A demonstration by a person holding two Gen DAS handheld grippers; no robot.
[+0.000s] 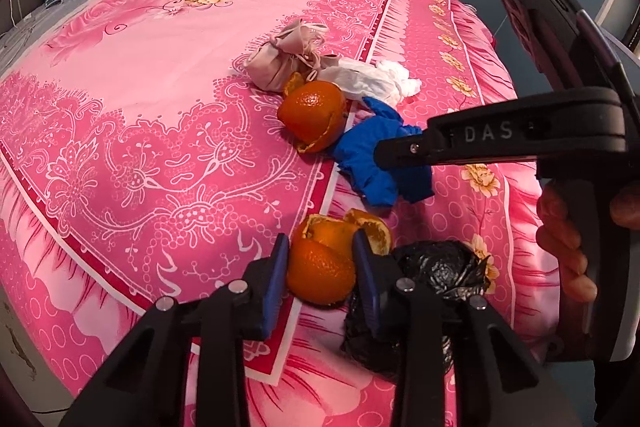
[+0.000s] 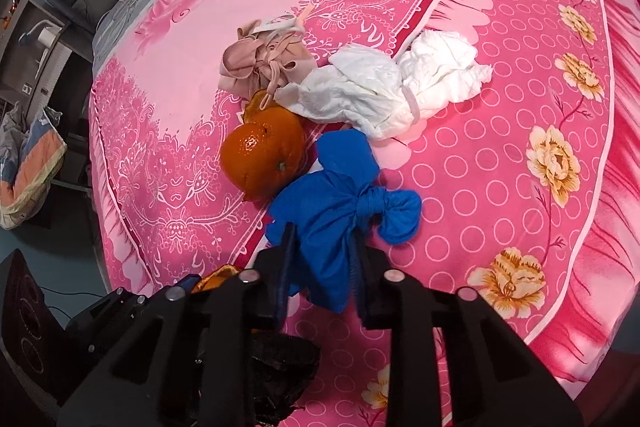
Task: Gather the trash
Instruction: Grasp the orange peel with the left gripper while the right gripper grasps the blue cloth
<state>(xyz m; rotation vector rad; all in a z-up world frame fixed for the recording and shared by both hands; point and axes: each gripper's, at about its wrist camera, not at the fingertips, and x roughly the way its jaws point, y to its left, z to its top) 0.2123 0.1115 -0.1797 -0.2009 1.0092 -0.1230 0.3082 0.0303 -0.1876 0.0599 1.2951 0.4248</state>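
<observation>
**2 tools clamped on bed litter**

On the pink floral bedspread point(image 1: 168, 39), the left tool point(image 1: 320, 263) pinches a curled, dimpled orange peel point(image 1: 320, 267) at 6 o'clock, beside a crinkled black plastic bag point(image 1: 436, 275). The right tool point(image 2: 320, 259) grips a knotted blue bag point(image 2: 340, 195). Toward 12 o'clock lie another peel point(image 2: 260, 155), crumpled white tissue point(image 2: 380, 95) and a tied beige bag point(image 2: 256, 63).

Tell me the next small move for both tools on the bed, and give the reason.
Probably lift both straight up off the bedspread. The left tool has its pads against the orange peel, and the right tool pinches the knotted blue bag, so each piece looks gripped. A black bag lies right beside the peel; rise clear of it.
</observation>
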